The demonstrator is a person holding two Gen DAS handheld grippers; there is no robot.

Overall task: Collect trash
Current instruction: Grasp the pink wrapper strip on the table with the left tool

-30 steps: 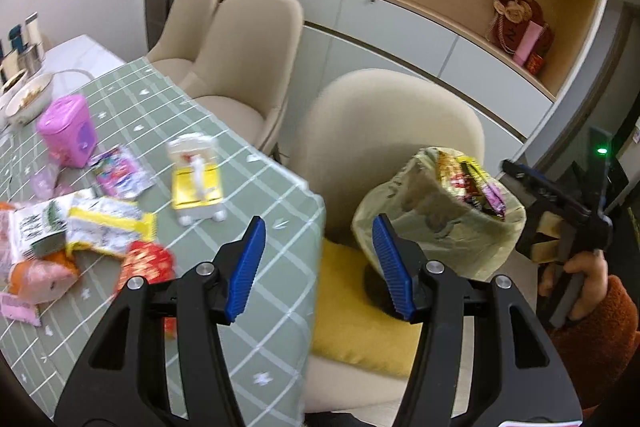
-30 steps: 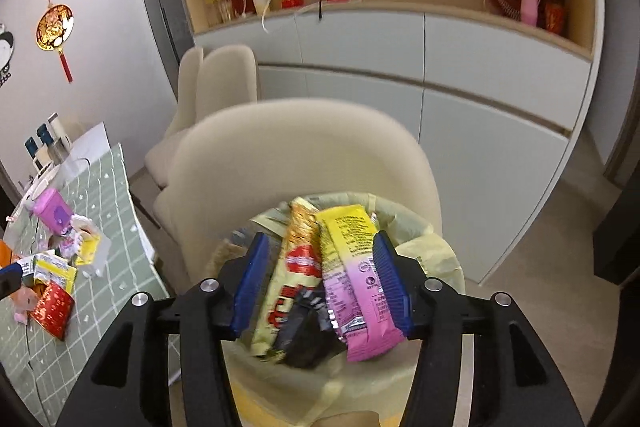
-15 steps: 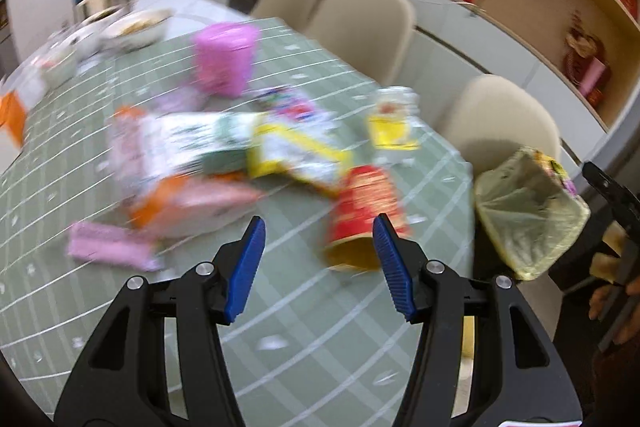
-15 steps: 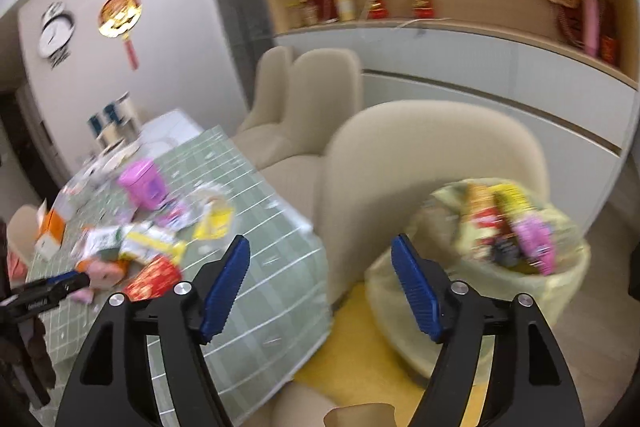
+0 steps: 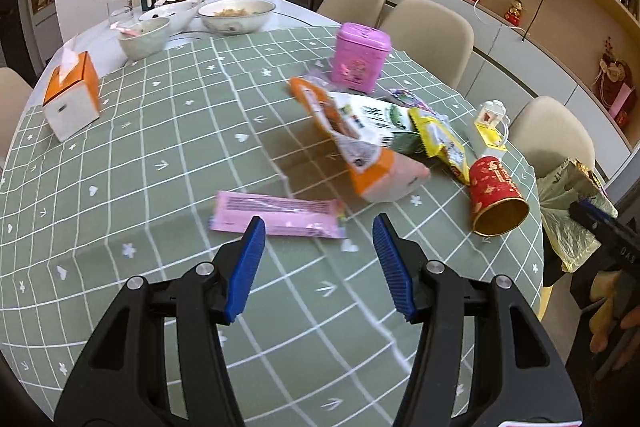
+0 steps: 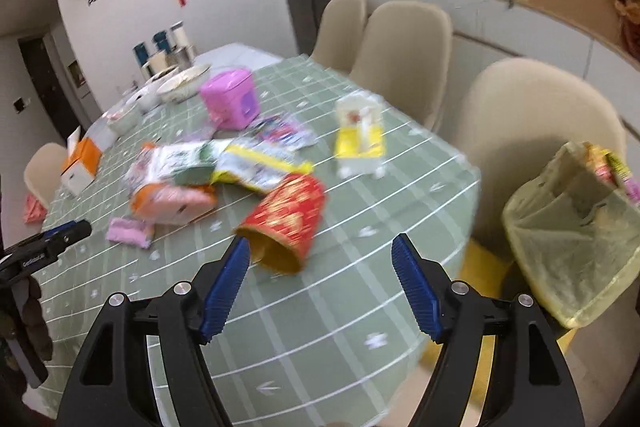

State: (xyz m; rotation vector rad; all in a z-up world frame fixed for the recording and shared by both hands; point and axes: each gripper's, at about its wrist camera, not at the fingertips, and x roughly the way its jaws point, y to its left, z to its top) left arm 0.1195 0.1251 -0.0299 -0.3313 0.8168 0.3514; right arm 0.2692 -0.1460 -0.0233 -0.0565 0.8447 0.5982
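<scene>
Snack wrappers lie on the green checked tablecloth (image 5: 160,131). A pink wrapper (image 5: 276,214) lies just beyond my open, empty left gripper (image 5: 318,263). An orange and white packet (image 5: 360,155), a yellow packet (image 5: 444,147) and a tipped red paper cup (image 5: 494,195) lie further right. My right gripper (image 6: 320,287) is open and empty, just short of the red cup (image 6: 288,219). The yellow trash bag (image 6: 572,227), holding wrappers, sits on a chair at the right.
A pink tin (image 5: 362,57), a yellow and white toy box (image 5: 490,131), an orange tissue box (image 5: 72,95) and bowls (image 5: 236,15) with flasks stand on the table. Beige chairs (image 6: 532,131) ring the far side. A cabinet wall runs behind.
Both grippers swung left from the trash bag to the table. The right gripper let go of the wrappers into the bag and opened wide. The left stayed open.
</scene>
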